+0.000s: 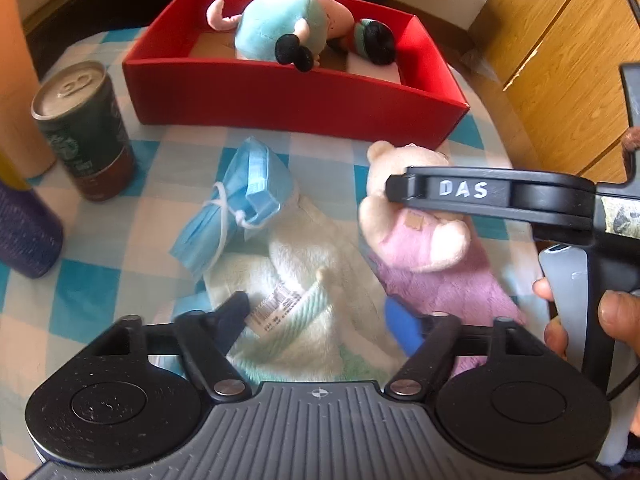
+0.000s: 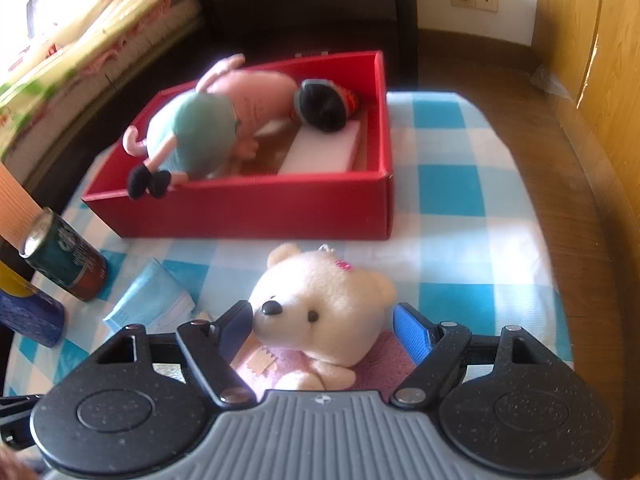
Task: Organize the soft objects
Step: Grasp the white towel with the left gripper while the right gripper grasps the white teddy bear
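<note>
Cream teddy bear (image 2: 324, 300) on near checked cloth (image 2: 448, 188), between wide-open jaws of right gripper (image 2: 326, 320), not yet held; left gripper (image 1: 316, 312) open over white towel (image 1: 320, 264). Next: close, carry to far red box (image 2: 256, 212)

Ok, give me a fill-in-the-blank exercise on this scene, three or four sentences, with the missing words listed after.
1. The pig plush lies inside the ____ box.
2. The right gripper has its fingers on either side of the ____'s head.
3. The face masks are ____ in colour.
4. The can stands ____ on the checked cloth.

Missing words: red; bear; blue; upright
</note>
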`<state>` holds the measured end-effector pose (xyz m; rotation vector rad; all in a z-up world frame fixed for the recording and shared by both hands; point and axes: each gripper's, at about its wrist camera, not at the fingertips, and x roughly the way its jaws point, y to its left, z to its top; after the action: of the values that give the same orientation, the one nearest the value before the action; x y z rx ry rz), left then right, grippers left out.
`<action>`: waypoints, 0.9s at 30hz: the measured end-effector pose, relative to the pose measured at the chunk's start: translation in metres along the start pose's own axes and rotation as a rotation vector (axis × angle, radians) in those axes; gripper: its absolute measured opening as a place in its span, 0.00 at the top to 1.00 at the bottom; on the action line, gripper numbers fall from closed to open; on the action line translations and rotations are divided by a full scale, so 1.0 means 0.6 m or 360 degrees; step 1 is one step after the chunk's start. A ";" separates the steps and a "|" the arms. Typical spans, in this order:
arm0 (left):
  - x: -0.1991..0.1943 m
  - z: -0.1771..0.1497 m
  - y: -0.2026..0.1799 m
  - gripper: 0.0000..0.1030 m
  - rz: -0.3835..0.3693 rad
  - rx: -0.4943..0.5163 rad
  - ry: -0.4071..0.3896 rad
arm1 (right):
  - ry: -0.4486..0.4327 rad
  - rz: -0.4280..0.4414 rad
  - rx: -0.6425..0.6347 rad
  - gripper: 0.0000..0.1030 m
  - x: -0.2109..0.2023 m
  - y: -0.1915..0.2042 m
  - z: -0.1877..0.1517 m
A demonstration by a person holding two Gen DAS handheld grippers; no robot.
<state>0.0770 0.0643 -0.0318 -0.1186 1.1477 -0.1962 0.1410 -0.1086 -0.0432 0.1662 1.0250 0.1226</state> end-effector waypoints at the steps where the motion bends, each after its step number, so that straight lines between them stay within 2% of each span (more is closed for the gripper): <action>1: 0.006 0.004 -0.002 0.26 0.0005 0.0006 0.0010 | 0.0016 0.0003 0.0004 0.42 0.006 0.000 0.002; 5: 0.035 0.004 -0.011 0.21 0.0060 0.0042 0.0075 | 0.0074 0.0032 0.0033 0.38 0.028 0.000 0.002; 8: 0.053 -0.003 -0.024 0.13 0.0127 0.0136 0.0080 | 0.0100 0.0040 0.0042 0.37 0.042 0.000 0.004; 10: 0.059 -0.005 -0.032 0.12 0.0145 0.0192 0.0094 | 0.0093 0.0033 0.0030 0.37 0.044 0.003 0.006; 11: 0.060 -0.008 -0.037 0.14 0.0168 0.0227 0.0096 | 0.0090 0.0031 0.0018 0.37 0.045 0.006 0.007; 13: 0.056 -0.016 -0.046 0.26 0.0232 0.0299 0.0069 | 0.0080 0.0018 -0.0017 0.37 0.047 0.014 0.007; 14: 0.051 -0.017 -0.045 0.40 0.0219 0.0303 0.0059 | 0.0079 0.0022 -0.0043 0.38 0.048 0.019 0.007; 15: 0.046 -0.016 -0.041 0.61 0.0215 0.0294 0.0052 | 0.0079 0.0024 -0.0072 0.39 0.049 0.023 0.006; 17: 0.034 -0.009 -0.021 0.72 0.0135 0.0211 0.0077 | 0.0076 0.0047 -0.0089 0.53 0.047 0.026 0.007; 18: 0.027 -0.003 -0.008 0.77 0.0091 0.0151 0.0086 | 0.0079 0.0070 -0.0076 0.55 0.044 0.024 0.008; 22: -0.009 0.006 0.017 0.78 0.0010 0.0065 0.0046 | 0.0070 0.0171 0.0022 0.59 0.029 0.007 0.018; 27: -0.040 0.013 0.040 0.70 -0.0101 -0.0037 0.0033 | -0.0008 0.0265 0.0075 0.59 -0.015 -0.008 0.028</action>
<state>0.0765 0.0930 -0.0117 -0.1742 1.1676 -0.2410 0.1510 -0.1161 -0.0281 0.2946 1.0086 0.2491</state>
